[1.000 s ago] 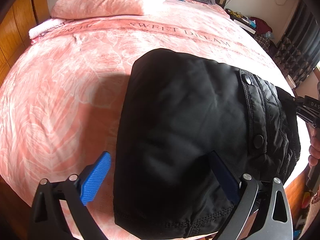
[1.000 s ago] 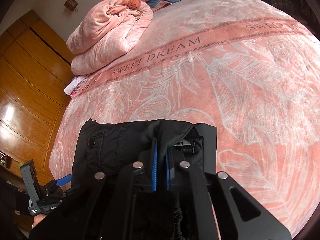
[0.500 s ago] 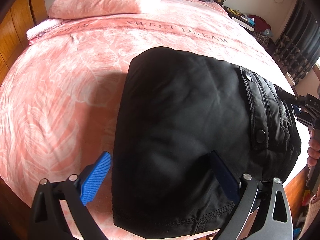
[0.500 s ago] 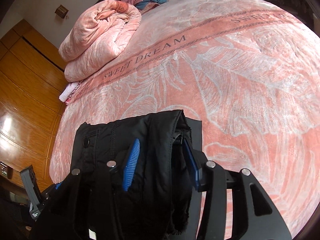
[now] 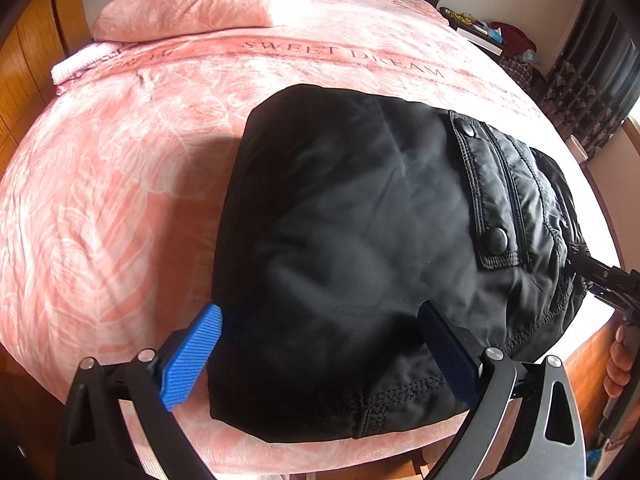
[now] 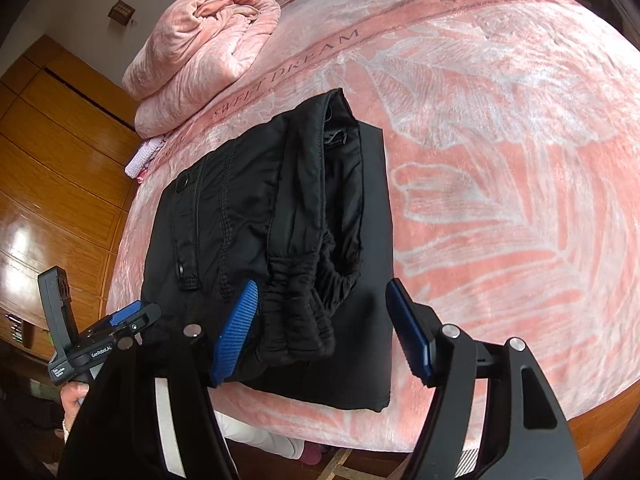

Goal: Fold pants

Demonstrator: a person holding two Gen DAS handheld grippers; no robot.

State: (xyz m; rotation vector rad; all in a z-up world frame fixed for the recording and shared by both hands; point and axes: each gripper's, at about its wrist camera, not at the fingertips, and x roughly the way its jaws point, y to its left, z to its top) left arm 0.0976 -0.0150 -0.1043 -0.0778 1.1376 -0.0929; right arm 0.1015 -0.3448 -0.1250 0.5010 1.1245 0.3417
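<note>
The black pants [image 5: 360, 216] lie folded into a thick bundle near the front edge of the pink bed [image 5: 120, 160]. A snap pocket flap [image 5: 488, 192] faces up. My left gripper [image 5: 320, 352] is open, its blue pads on either side of the bundle's near end. In the right wrist view the pants [image 6: 272, 216] show the elastic waistband [image 6: 312, 304] at the near end. My right gripper [image 6: 324, 328] is open and empty, its pads straddling the waistband. The left gripper [image 6: 132, 316] shows at the far left there.
A folded pink quilt [image 5: 208, 0] lies at the head of the bed, also seen in the right wrist view [image 6: 208, 40]. Wooden wardrobe doors [image 6: 52, 152] stand beside the bed. A cluttered nightstand [image 5: 480, 32] and dark curtains [image 5: 592, 72] lie beyond.
My right gripper was shut on the waistband, then opened wide and let it go, and drew back. The left gripper stayed open and shifted slightly closer to the bundle.
</note>
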